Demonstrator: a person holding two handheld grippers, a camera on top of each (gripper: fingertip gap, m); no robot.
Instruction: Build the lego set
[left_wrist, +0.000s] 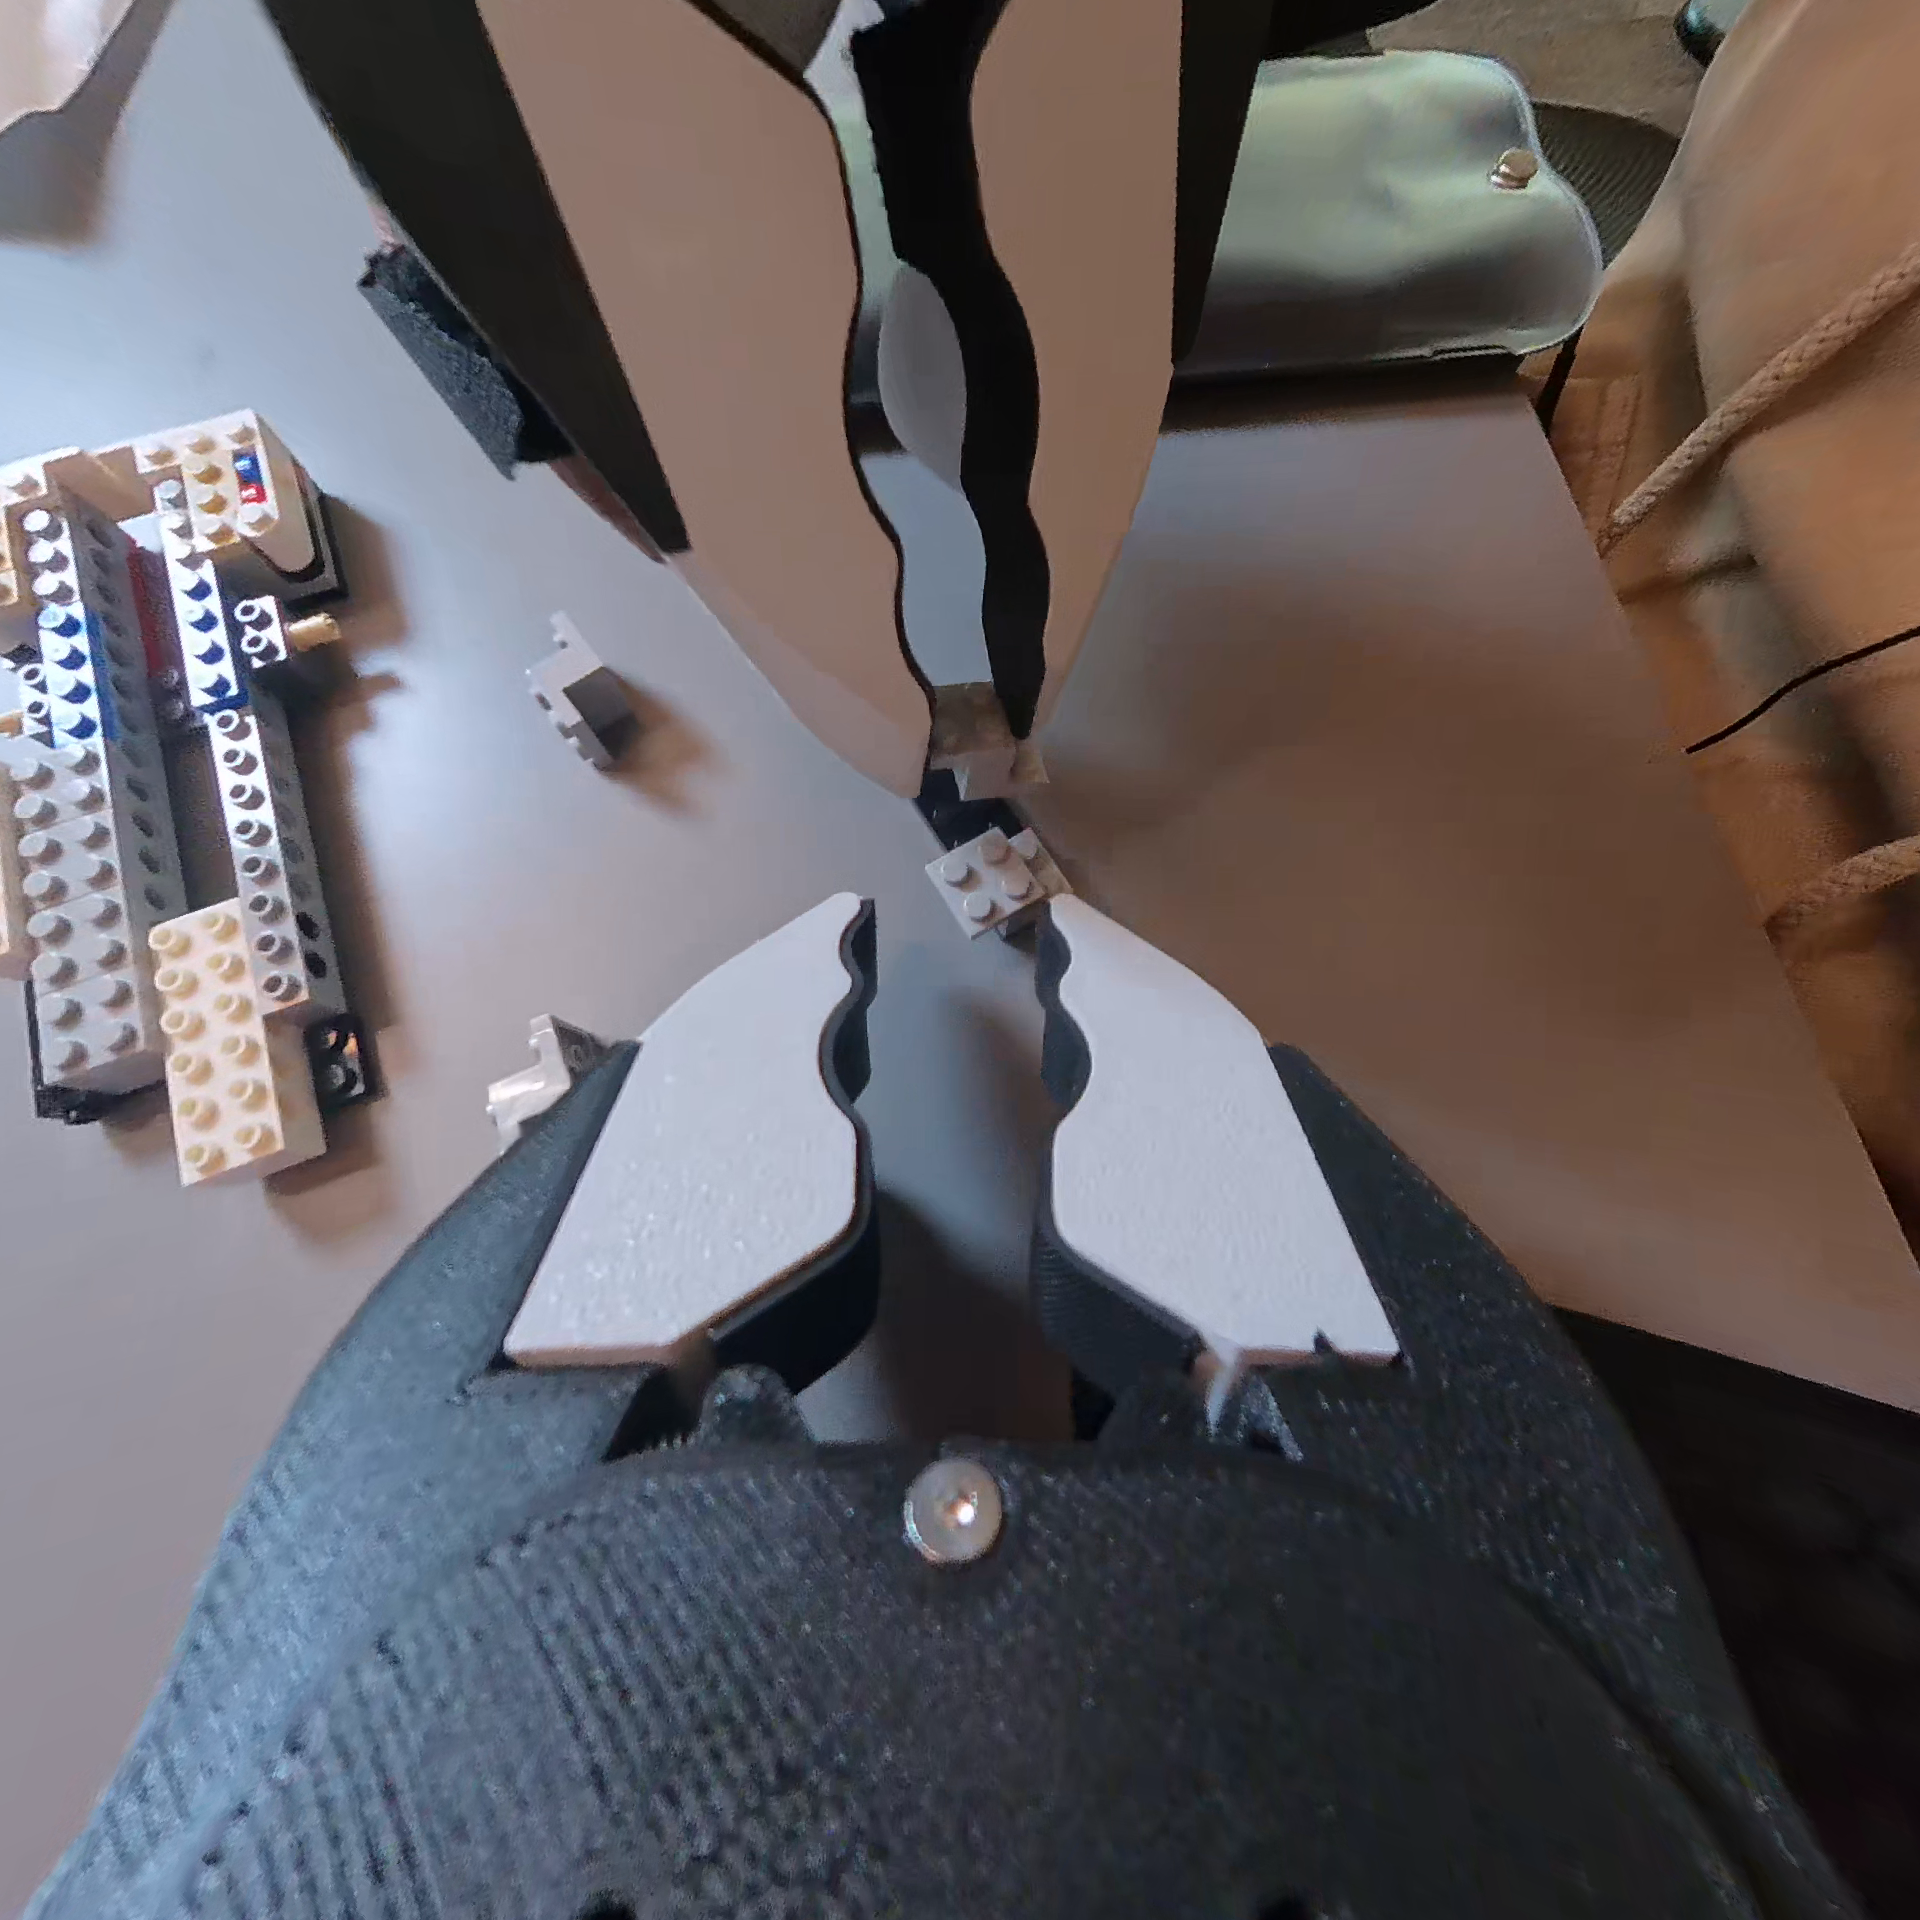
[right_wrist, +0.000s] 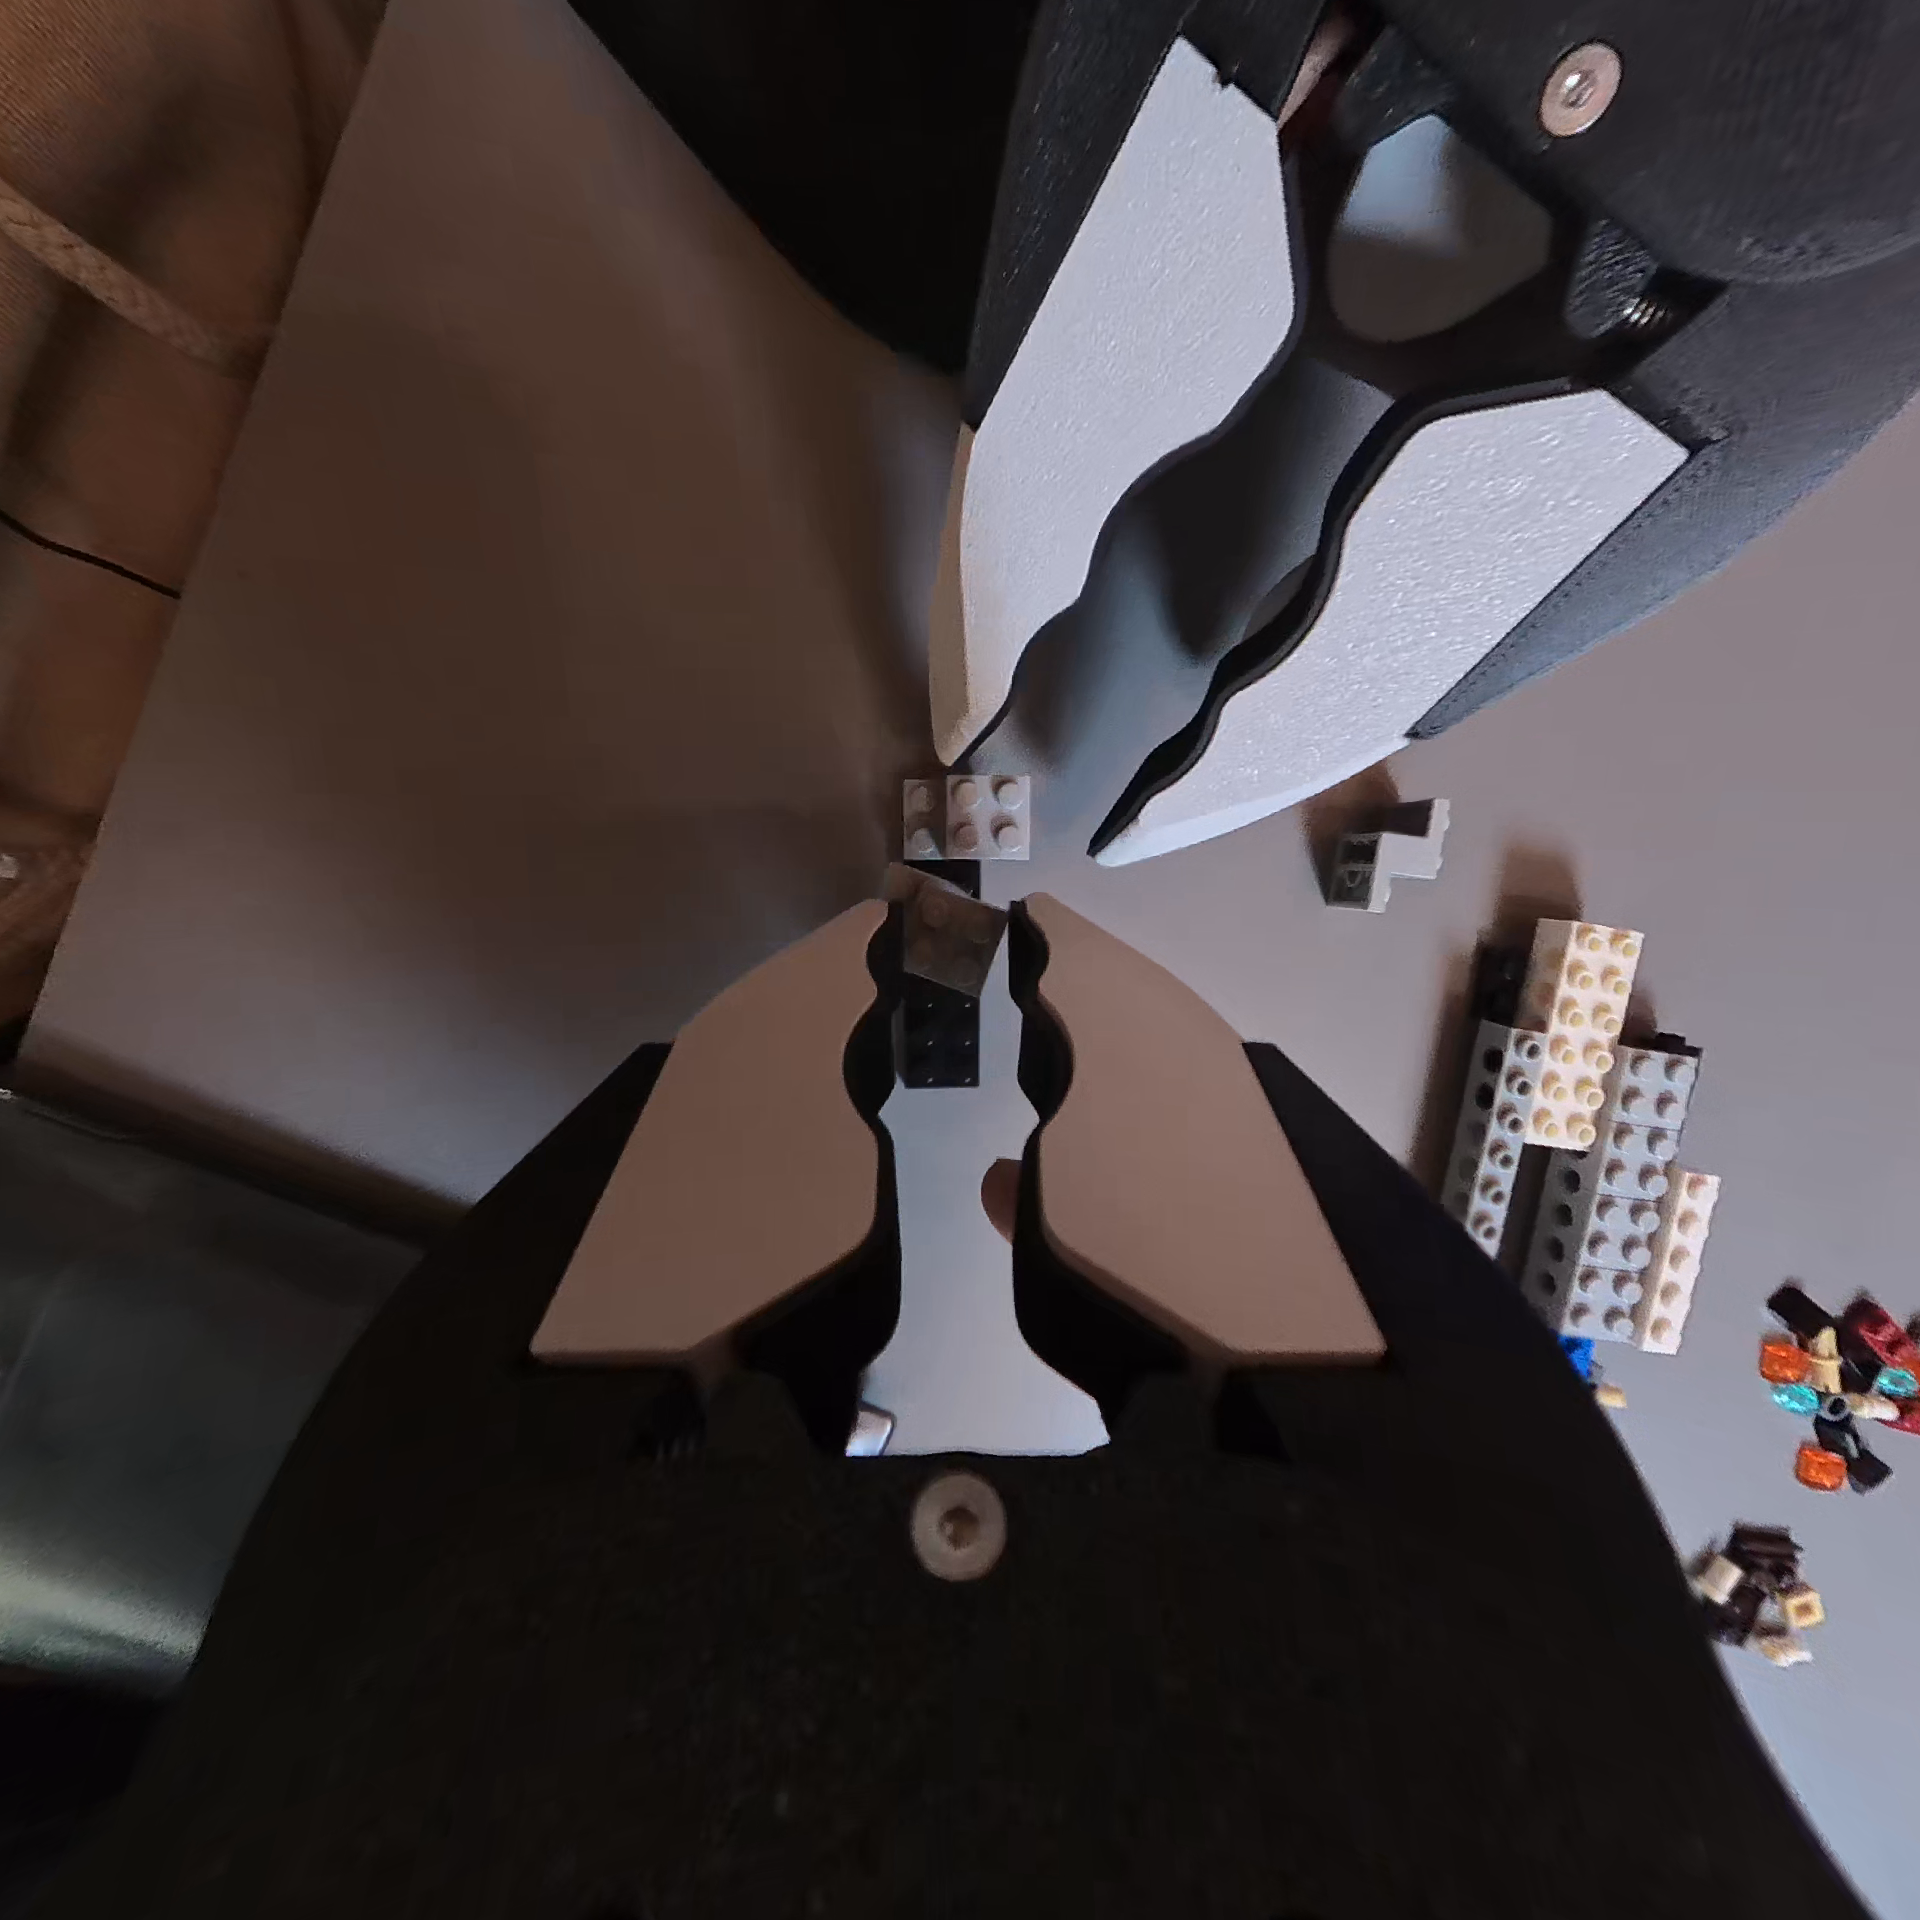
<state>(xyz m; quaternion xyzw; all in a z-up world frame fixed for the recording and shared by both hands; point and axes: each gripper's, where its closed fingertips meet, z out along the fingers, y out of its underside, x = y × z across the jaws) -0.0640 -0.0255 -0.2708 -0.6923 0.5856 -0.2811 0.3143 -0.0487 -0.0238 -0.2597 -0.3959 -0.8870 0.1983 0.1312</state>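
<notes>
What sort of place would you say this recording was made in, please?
Probably a plain indoor desk or hobby table, though little of the room shows. A smooth grey tabletop carries a part-built brick model, and a pile of small loose pieces lies nearby.

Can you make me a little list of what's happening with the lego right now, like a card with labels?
right gripper: shut on a small grey piece, tilted
left gripper: open, tips beside the grey stud plate
black strip: flat on the table, grey stud plate at one end
big lego build: lying on the table, untouched
loose grey bracket: on its own between build and grippers
small colourful bits: in a heap beyond the build
table: plain grey
</notes>
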